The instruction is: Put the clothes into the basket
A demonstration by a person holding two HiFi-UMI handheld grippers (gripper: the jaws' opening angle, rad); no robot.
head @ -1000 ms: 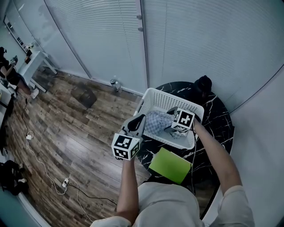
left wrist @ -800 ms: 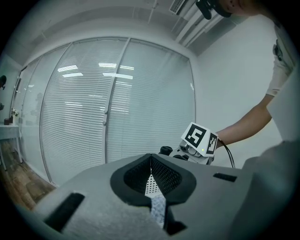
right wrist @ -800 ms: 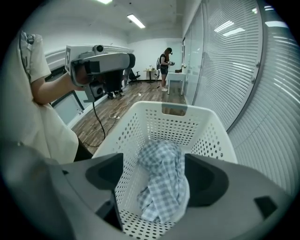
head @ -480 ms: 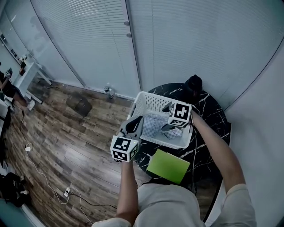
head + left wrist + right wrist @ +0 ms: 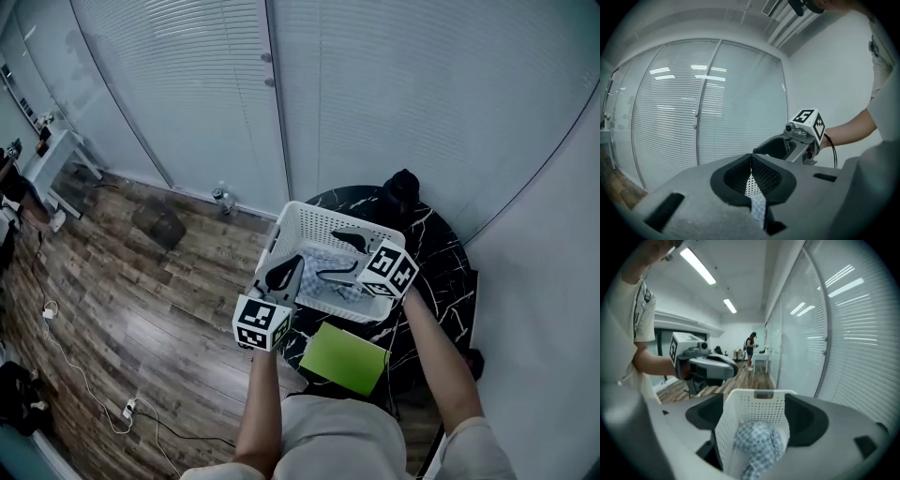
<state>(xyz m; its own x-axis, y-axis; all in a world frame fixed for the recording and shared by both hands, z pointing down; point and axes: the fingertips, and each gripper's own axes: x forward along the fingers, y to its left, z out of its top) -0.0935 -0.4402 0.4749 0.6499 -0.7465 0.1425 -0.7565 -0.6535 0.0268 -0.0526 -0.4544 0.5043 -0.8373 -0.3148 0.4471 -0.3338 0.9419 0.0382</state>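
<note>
— What's the person wearing?
— A pale short-sleeved shirt (image 5: pixel 328 441) (there's dark print on the chest, too small to read).
— And the tools?
— The left gripper (image 5: pixel 292 265) and right gripper (image 5: pixel 328 255) look alike. Each has a grey moulded shell, black pads (image 5: pixel 766 176) with a dotted mesh texture, and a dark rectangular slot (image 5: pixel 665 211) sunk into each side.
— Any markings?
— Each carries a white cube (image 5: pixel 263 322) with black square markers on its faces. A thin black cable (image 5: pixel 834 151) curves from the back of the right one.
</note>
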